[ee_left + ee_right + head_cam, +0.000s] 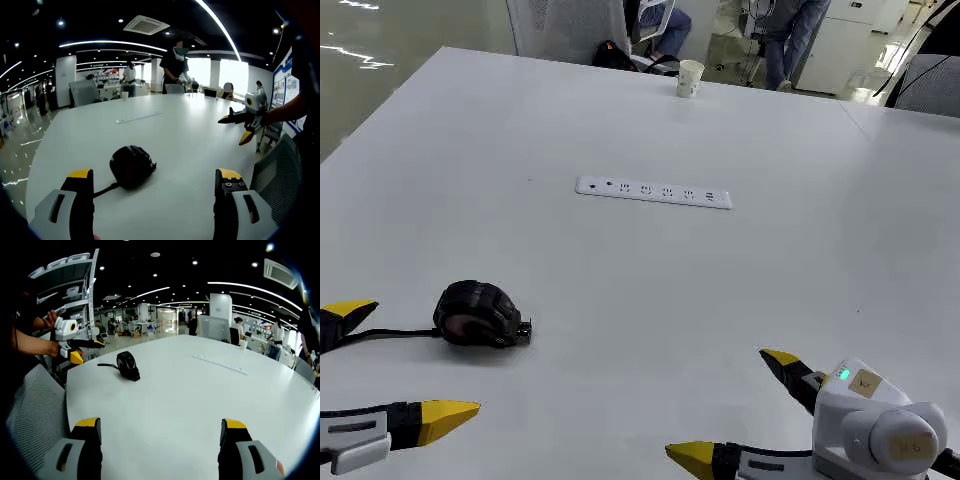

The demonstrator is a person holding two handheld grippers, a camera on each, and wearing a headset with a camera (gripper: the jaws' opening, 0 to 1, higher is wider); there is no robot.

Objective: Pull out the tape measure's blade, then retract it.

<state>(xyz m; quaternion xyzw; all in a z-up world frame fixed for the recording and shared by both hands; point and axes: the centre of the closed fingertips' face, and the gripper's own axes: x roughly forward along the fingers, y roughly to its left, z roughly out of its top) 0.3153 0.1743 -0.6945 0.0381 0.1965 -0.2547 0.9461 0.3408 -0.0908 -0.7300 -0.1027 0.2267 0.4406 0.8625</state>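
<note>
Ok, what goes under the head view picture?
Open left gripper beside the black tape measure, open right gripper farther off, over a white table.

Head view: high at the near edge, looking down across the table (620,120). Left gripper view: low, close to the tape (131,166), facing right. Right gripper view: low, farther off, facing left. All three share tape and strip (653,192)

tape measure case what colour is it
The round, rubber-clad tape measure is black, with a thin black strap; clearest in the left gripper view.
</note>
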